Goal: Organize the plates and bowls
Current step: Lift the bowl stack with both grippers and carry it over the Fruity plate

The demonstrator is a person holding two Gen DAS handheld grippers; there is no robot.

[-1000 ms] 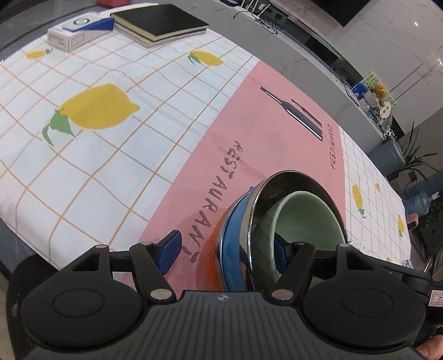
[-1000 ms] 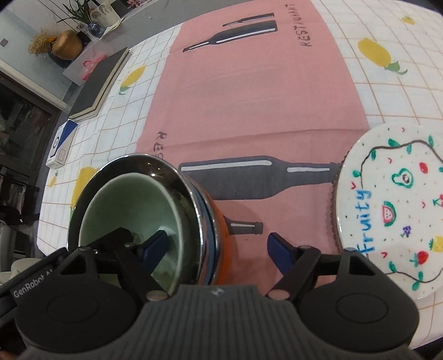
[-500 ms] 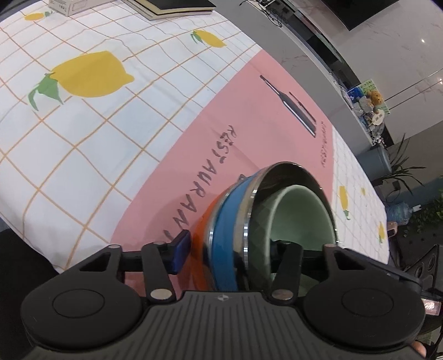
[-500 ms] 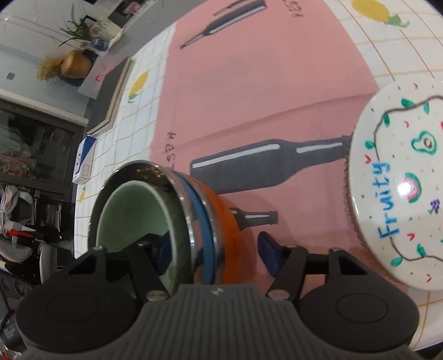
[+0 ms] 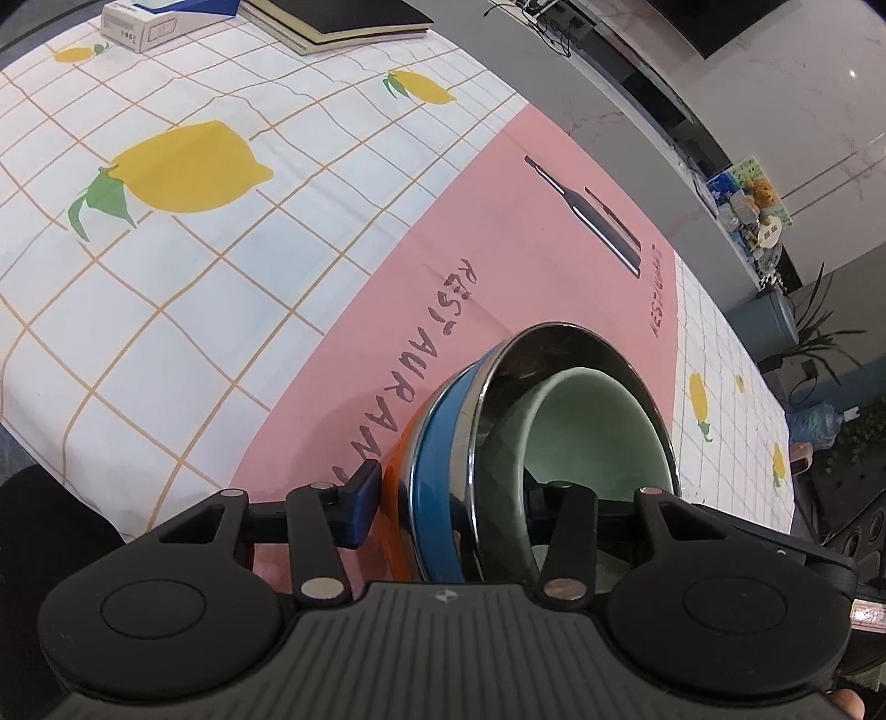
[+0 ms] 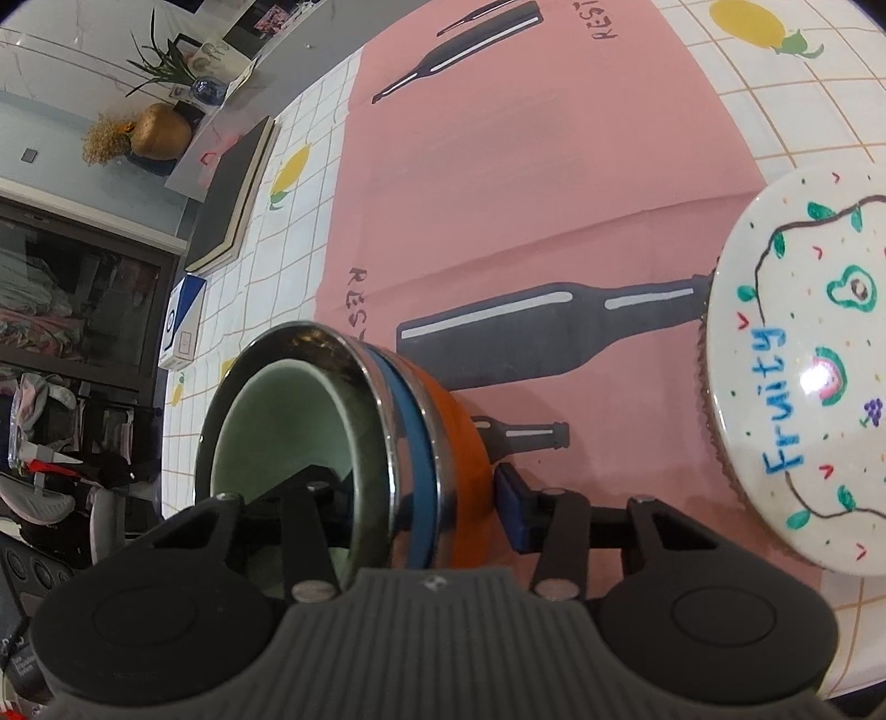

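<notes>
A nested stack of bowls (image 5: 443, 471) is held between both grippers: orange outermost, then blue, a steel bowl (image 5: 581, 343) and a pale green bowl (image 5: 598, 432) inside. My left gripper (image 5: 459, 509) is shut on its near wall, one finger outside, one inside. My right gripper (image 6: 421, 509) is shut on the opposite wall of the stack (image 6: 421, 432) the same way. The stack is tilted above the pink cloth. A white "Fruity" plate (image 6: 803, 387) lies to the right in the right wrist view.
The table wears a lemon-check cloth (image 5: 194, 249) with a pink runner (image 5: 498, 232). A black notebook (image 5: 338, 16) and a white-blue box (image 5: 160, 16) lie at the far corner. The table's edge runs near my left gripper.
Both grippers have closed from open onto the bowl stack's walls. The stack has tilted and risen off the cloth.
</notes>
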